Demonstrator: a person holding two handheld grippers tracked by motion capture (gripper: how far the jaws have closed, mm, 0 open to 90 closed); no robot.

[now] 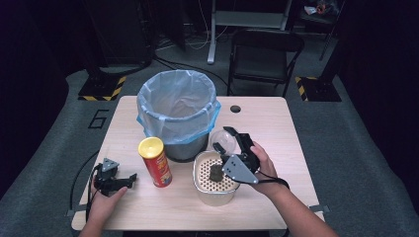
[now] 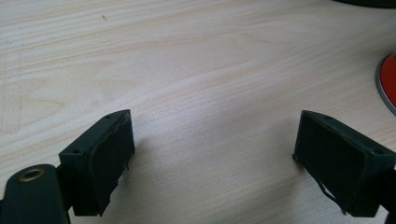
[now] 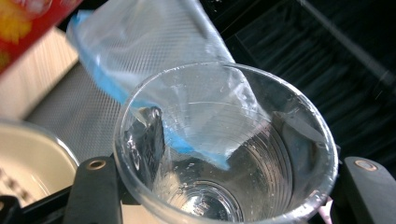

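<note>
Centrally, right gripper (image 1: 228,139) clamps a clear cup (image 3: 224,149) beside the bin (image 1: 178,111); left gripper (image 1: 129,178), jaws apart, rests at 8 o'clock near the table (image 1: 276,128) edge.

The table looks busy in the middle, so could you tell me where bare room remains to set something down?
On the table, bare wood lies right of the bin around the small hole, and along the near edge below the can. It is crowded where bin, can, perforated pot and clear cup cluster.
</note>
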